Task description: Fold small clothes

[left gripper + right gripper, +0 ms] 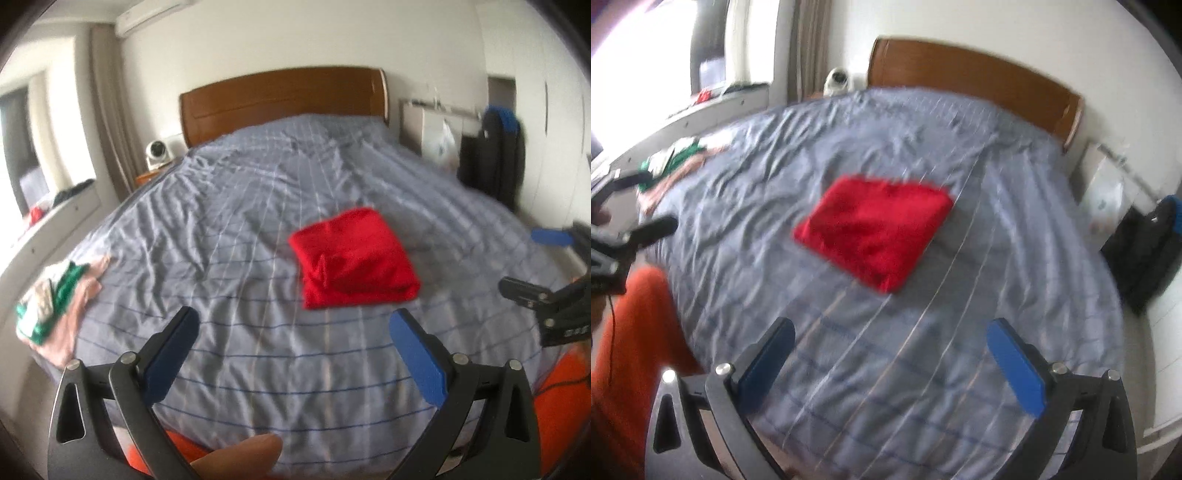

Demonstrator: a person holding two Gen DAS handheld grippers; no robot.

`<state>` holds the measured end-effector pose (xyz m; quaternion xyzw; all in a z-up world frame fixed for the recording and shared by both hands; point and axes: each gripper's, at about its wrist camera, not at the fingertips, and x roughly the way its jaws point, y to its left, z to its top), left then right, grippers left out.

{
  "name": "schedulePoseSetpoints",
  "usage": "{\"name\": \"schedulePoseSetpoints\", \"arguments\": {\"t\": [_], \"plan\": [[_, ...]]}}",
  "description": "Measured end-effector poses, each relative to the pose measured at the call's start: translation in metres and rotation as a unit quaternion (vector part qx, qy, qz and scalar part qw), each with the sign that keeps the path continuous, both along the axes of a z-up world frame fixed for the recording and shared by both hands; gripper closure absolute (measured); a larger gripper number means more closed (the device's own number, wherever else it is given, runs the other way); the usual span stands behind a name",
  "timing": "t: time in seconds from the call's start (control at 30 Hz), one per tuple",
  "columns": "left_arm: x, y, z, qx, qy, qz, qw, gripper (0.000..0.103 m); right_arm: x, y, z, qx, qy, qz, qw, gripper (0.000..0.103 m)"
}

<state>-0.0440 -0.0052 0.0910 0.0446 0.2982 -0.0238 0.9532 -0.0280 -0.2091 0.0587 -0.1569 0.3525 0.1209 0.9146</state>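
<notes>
**Red garment lying folded on the striped bed, both grippers wide and empty**

A bed [229,229] is filling both views, covered in a wrinkled grey-blue sheet with thin dark and pale stripes. A brown wooden headboard [284,99] is standing at its far end against a pale wall. Beside the headboard, toward the window side, a small white round device [158,152] is sitting on a low stand, and a beige curtain [107,110] is hanging just past it. On the other side of the headboard, a dark bag with a blue patch [495,155] is leaning by the white cupboards.

The red garment [354,258] is lying folded into a flat square near the middle of the bed, well short of the headboard. A heap of pink, green and white clothes [59,299] is lying unfolded at the bed's window-side edge.

The left gripper [295,354] is hovering above the near end of the bed with its jaws spread wide, holding nothing. The right gripper [890,358] is hovering likewise, wide and empty.

Both views are blurring, the right wrist view more so. The heap's separate pieces are hard to tell apart. Orange cloth [635,332] at the near edge is cut off by the frame.
</notes>
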Motion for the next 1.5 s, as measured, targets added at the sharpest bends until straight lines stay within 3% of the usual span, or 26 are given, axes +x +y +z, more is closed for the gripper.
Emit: {"name": "schedulePoseSetpoints", "arguments": {"t": [0.1, 0.17, 0.27, 0.37, 0.53, 0.7, 0.97, 1.5], "plan": [[-0.01, -0.002, -0.008, -0.018, -0.007, 0.003, 0.9998, 0.0, -0.011, 0.001, 0.006, 0.005, -0.03, -0.049, 0.998, 0.0], [-0.012, -0.007, -0.02, -0.001, 0.003, -0.008, 1.0, 0.0, -0.02, 0.004, -0.003, 0.009, -0.03, -0.068, 0.997, 0.0], [-0.011, -0.013, -0.029, 0.03, 0.021, -0.004, 0.9993, 0.0, -0.032, 0.012, -0.026, 0.028, 0.011, -0.055, 0.998, 0.0], [-0.011, -0.012, -0.028, 0.004, 0.032, -0.007, 0.9995, 0.0, -0.039, 0.025, -0.04, -0.007, 0.026, -0.04, 0.999, 0.0], [-0.011, -0.005, -0.024, -0.029, 0.051, 0.006, 0.9983, 0.0, -0.039, 0.031, -0.023, 0.009, 0.014, -0.04, 0.999, 0.0], [-0.009, -0.006, -0.033, -0.022, 0.07, 0.019, 0.9972, 0.0, -0.035, 0.03, -0.003, 0.055, 0.006, -0.048, 0.997, 0.0], [-0.002, -0.007, -0.046, -0.014, 0.101, 0.038, 0.9941, 0.0, -0.034, 0.027, -0.033, 0.046, 0.044, -0.065, 0.996, 0.0], [0.003, -0.004, -0.056, -0.012, 0.117, 0.047, 0.9919, 0.0, -0.035, 0.036, -0.034, 0.036, 0.05, -0.058, 0.996, 0.0]]}}
